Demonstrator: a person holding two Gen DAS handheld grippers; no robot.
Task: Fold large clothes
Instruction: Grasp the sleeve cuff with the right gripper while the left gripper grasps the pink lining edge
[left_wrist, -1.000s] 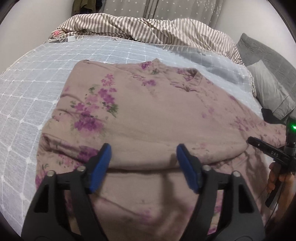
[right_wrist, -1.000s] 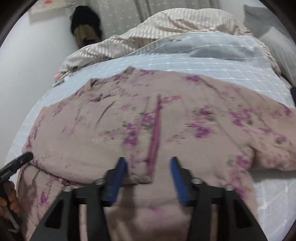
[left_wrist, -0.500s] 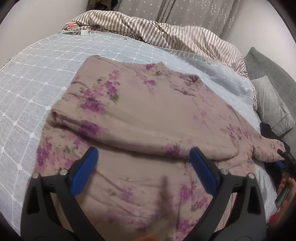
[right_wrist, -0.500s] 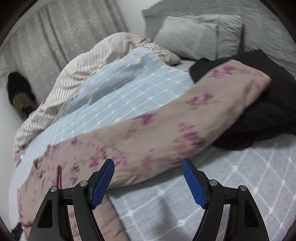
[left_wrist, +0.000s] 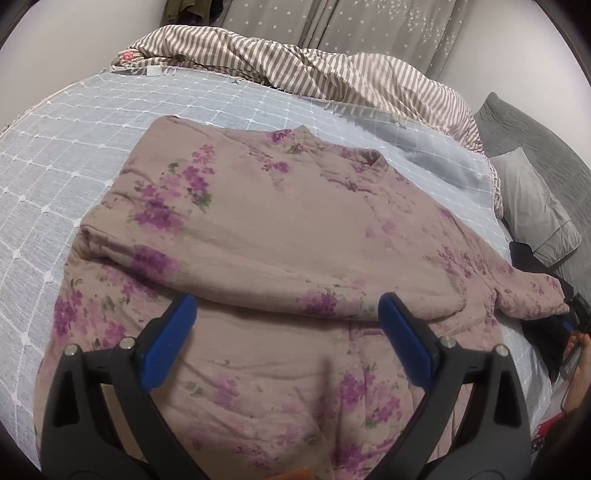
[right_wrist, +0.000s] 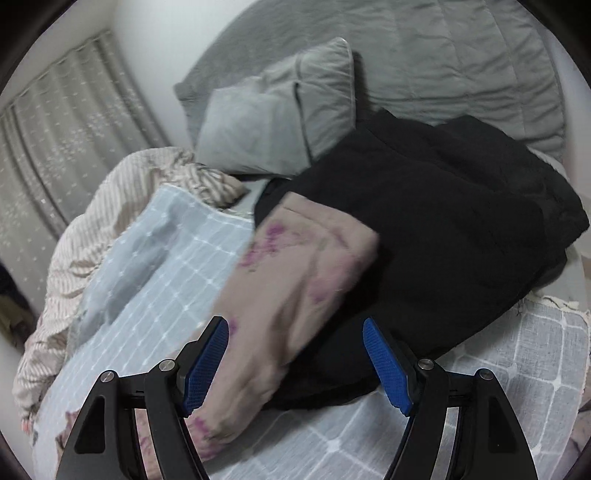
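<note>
No readable writing; floral garment (left_wrist: 280, 236) flat, both grippers' fingers (left_wrist: 168, 347) apart.

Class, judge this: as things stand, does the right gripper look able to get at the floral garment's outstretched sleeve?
Probably yes. The right gripper is open, and the sleeve lies between its fingers with nothing covering it; its far end rests on the black clothing.

The left wrist view looks forward and down between its fingers (left_wrist: 168, 347) from just above the garment (left_wrist: 280, 229), toward the curtain (left_wrist: 369, 33) beyond. The right wrist view sits close over the garment's sleeve (right_wrist: 295, 280), facing the pillow (right_wrist: 273, 110) ahead of its fingers (right_wrist: 207, 365). Both views share that sleeve and pillow.
</note>
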